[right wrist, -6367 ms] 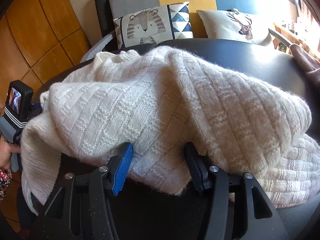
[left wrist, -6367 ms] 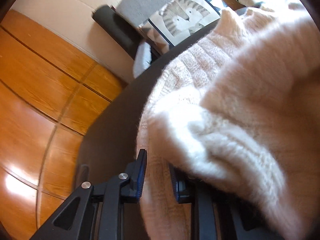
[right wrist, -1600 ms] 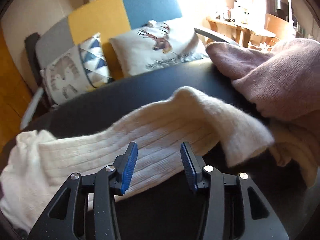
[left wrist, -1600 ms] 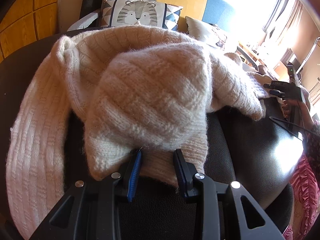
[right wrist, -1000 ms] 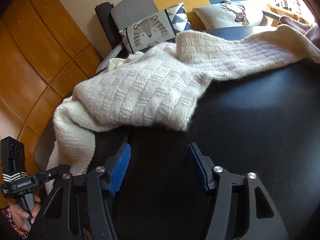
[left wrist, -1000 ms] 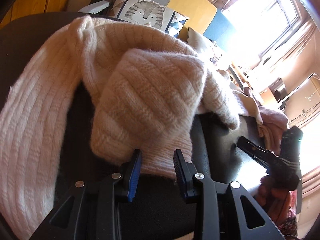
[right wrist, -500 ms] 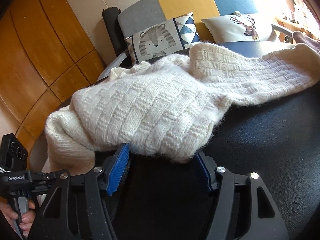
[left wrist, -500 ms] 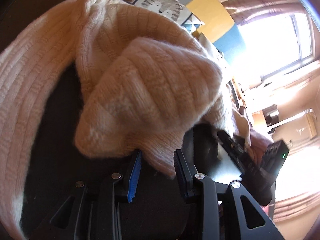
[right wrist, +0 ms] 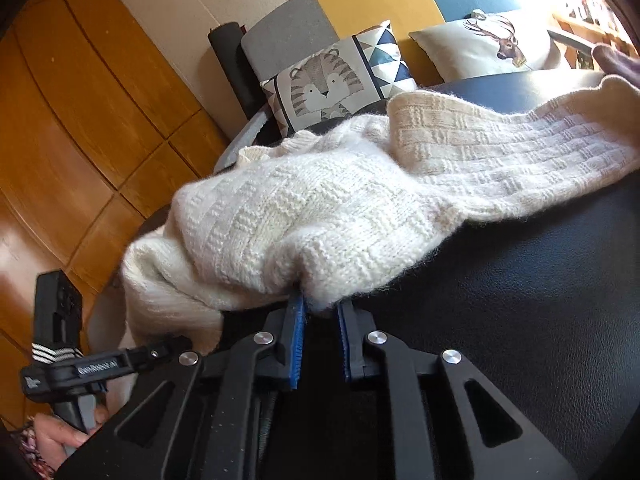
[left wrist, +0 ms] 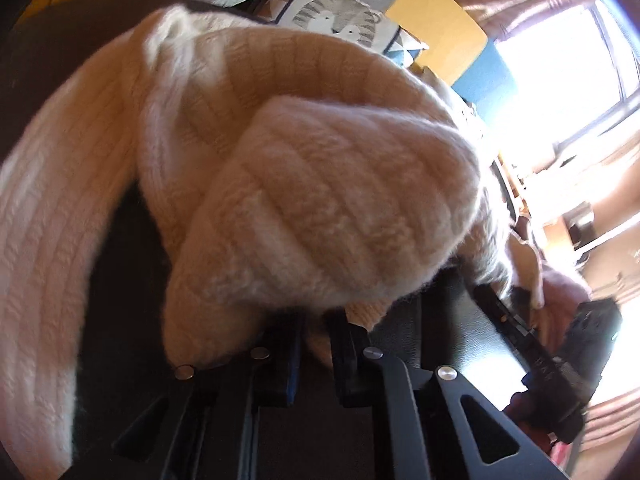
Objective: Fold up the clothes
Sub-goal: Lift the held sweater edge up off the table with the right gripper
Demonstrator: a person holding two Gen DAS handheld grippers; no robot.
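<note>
A cream knit sweater [left wrist: 320,208] lies bunched on the black leather table [left wrist: 120,300]. In the left wrist view my left gripper [left wrist: 316,330] sits low in the middle, shut on a fold of the sweater's edge. The same sweater [right wrist: 340,216] spreads across the right wrist view, one sleeve stretching off to the right. My right gripper [right wrist: 320,314] is shut on the sweater's near hem, with knit pinched between the blue pads [right wrist: 297,320]. Each gripper shows in the other's view: the right one [left wrist: 560,364] and the left one [right wrist: 60,360], held by a hand [right wrist: 52,436].
Behind the table stands a patchwork sofa [right wrist: 372,0] with a tiger cushion [right wrist: 332,80] and a deer cushion [right wrist: 492,44]. A pink garment [left wrist: 560,284] lies at the table's far right. Wooden wall panels [right wrist: 80,120] are on the left. Bare black tabletop [right wrist: 520,300] lies right of my right gripper.
Both grippers were open at the sweater's edge half a second ago; both have now shut on the knit. The left camera has moved closer to the sweater.
</note>
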